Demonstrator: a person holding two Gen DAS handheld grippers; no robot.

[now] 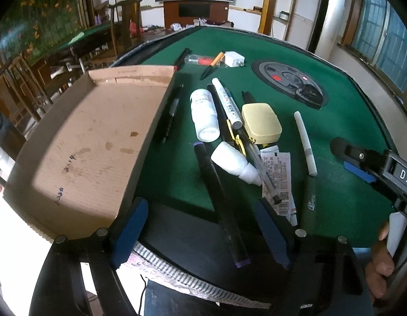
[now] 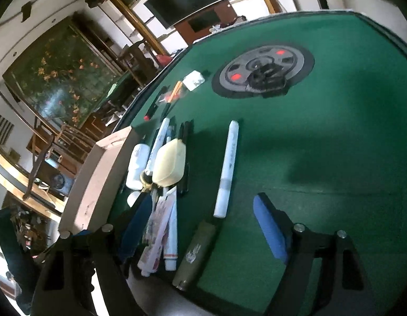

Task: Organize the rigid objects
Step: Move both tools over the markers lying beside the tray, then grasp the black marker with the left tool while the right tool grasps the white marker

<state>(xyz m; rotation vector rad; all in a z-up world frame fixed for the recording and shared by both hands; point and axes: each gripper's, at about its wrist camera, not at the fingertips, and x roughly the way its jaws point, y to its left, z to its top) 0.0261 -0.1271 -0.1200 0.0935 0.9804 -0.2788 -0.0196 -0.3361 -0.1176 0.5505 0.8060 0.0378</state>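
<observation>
A pile of small items lies on the green table (image 1: 348, 110): a white bottle (image 1: 204, 115), a white marker (image 1: 227, 102), a cream case (image 1: 261, 123), a dropper bottle (image 1: 235, 163), and a white pen (image 1: 304, 143) lying apart. My left gripper (image 1: 203, 234) is open over the near edge, and a black marker with purple ends (image 1: 219, 200) lies between its pads without touching them. My right gripper (image 2: 203, 226) is open too, with a dark green pen (image 2: 195, 255) and paper packets (image 2: 156, 237) lying between its fingers. The cream case (image 2: 169, 163) sits further ahead.
An open cardboard tray (image 1: 72, 144) stands at the table's left edge with nothing in it. A grey round hub (image 1: 289, 84) sits in the table's centre. An orange pen (image 1: 212, 64), a white charger (image 1: 233, 58) and a clear lighter (image 1: 199, 59) lie at the far side.
</observation>
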